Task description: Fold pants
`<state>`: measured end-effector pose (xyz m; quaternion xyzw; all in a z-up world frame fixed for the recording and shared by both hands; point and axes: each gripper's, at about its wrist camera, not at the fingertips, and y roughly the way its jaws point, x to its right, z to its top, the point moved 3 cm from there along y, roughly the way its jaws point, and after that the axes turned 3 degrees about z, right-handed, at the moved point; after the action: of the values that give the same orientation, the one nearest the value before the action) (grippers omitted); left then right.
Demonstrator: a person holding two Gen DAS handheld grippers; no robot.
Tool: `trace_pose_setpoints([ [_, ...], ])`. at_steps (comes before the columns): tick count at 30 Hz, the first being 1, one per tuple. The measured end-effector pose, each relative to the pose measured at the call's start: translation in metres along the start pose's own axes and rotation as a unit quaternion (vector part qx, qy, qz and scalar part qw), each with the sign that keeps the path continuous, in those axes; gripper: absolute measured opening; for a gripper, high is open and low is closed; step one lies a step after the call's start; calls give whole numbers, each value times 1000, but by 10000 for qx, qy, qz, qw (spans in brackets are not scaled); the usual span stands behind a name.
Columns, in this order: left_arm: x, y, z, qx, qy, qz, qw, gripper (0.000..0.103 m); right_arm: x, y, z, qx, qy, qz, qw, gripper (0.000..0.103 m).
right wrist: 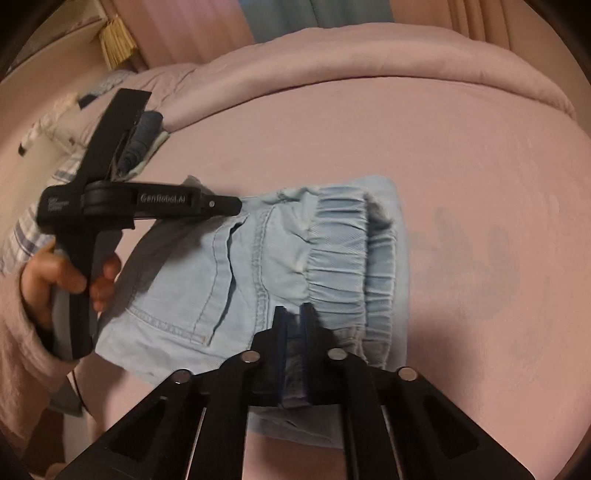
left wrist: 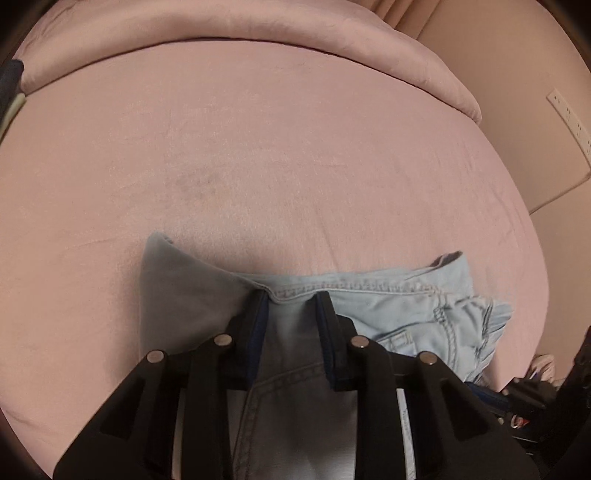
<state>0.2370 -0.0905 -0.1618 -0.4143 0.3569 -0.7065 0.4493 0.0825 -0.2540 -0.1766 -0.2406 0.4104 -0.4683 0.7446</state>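
Observation:
Light blue denim pants lie folded into a short stack on the pink bed sheet, with the gathered elastic waistband on top. My right gripper is shut on a bunch of denim at the near edge, just below the waistband. In the right wrist view my left gripper meets the far left edge of the stack, held by a hand. In its own view the left gripper pinches a hemmed edge of the pants, and cloth fills the gap between its fingers.
A rolled pink duvet lines the far side of the bed. Folded dark clothes sit at the far left by a striped pillow. A wall socket strip is on the right, beyond the bed edge. Bare sheet stretches beyond the pants.

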Motion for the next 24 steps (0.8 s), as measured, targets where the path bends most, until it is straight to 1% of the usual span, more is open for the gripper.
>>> trace_pose_setpoints([
  [3, -4, -13, -4, 139, -11, -73, 9999, 26, 0, -6, 5, -55, 47, 83, 9999, 5],
  [5, -5, -32, -12, 326, 27, -119, 9994, 26, -9, -17, 13, 114, -64, 273, 9995, 8],
  [6, -6, -44, -19, 449, 101, -139, 9988, 26, -14, -25, 19, 276, -141, 393, 9987, 9],
  [8, -5, -65, -34, 614, 204, -250, 9976, 26, -21, -30, 31, 491, -329, 317, 9978, 11],
  [10, -3, -77, -48, 680, 247, -349, 9968, 26, -22, -27, 45, 579, -393, 98, 9975, 11],
  [12, -5, -87, -66, 718, 269, -390, 9963, 26, -18, -18, 55, 561, -343, -12, 9978, 11],
  [14, -9, -90, -89, 679, 227, -450, 9964, 26, -11, -7, 57, 439, -245, -244, 9984, 11],
  [16, -12, -78, -109, 465, 127, -535, 9974, 26, 4, 10, 51, 69, 5, -293, 9995, 11],
  [17, -15, -71, -120, 368, 72, -551, 9978, 26, 14, 18, 48, -38, 152, -234, 9996, 11],
  [18, -15, -65, -133, 379, 21, -577, 9976, 25, 21, 22, 46, 21, 273, -79, 9996, 11],
  [19, -17, -67, -140, 590, -27, -660, 9961, 25, 26, 23, 47, 65, 351, -4, 9994, 7],
  [20, -20, -70, -145, 696, -112, -745, 9947, 25, 29, 20, 46, 67, 439, 58, 9990, 4],
  [21, -23, -73, -148, 696, -220, -814, 9940, 25, 32, 19, 47, 34, 545, 135, 9984, 4],
  [22, -25, -78, -150, 693, -326, -874, 9932, 25, 32, 18, 49, -17, 591, 149, 9981, 4],
  [24, -28, -87, -154, 724, -367, -844, 9931, 26, 26, 16, 52, -52, 599, 47, 9982, 4],
])
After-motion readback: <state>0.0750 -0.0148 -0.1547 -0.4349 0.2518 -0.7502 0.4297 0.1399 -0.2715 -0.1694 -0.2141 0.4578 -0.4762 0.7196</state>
